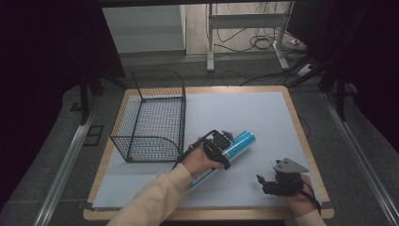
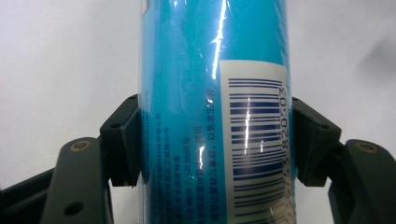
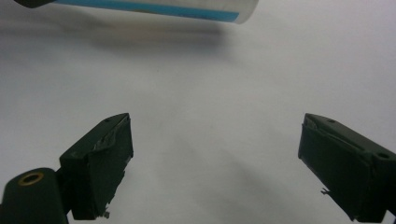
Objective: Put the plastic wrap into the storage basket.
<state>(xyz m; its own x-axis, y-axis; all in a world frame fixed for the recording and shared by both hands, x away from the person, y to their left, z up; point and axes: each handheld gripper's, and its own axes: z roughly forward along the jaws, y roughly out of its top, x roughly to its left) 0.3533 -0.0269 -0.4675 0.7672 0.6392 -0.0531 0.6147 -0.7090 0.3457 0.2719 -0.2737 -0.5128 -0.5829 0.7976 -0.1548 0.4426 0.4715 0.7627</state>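
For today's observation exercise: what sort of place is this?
Probably a lab or recording workspace: a wooden table under a white mat, dark curtains around it, and loose cables on the floor behind.

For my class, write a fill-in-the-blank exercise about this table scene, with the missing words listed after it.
1. The left gripper is shut on a ____ tube with a barcode label.
2. The right gripper has its jaws ____, with nothing between them.
3. The black wire basket stands on the table to the ____ of the tube in the high view.

Missing words: blue; open; left
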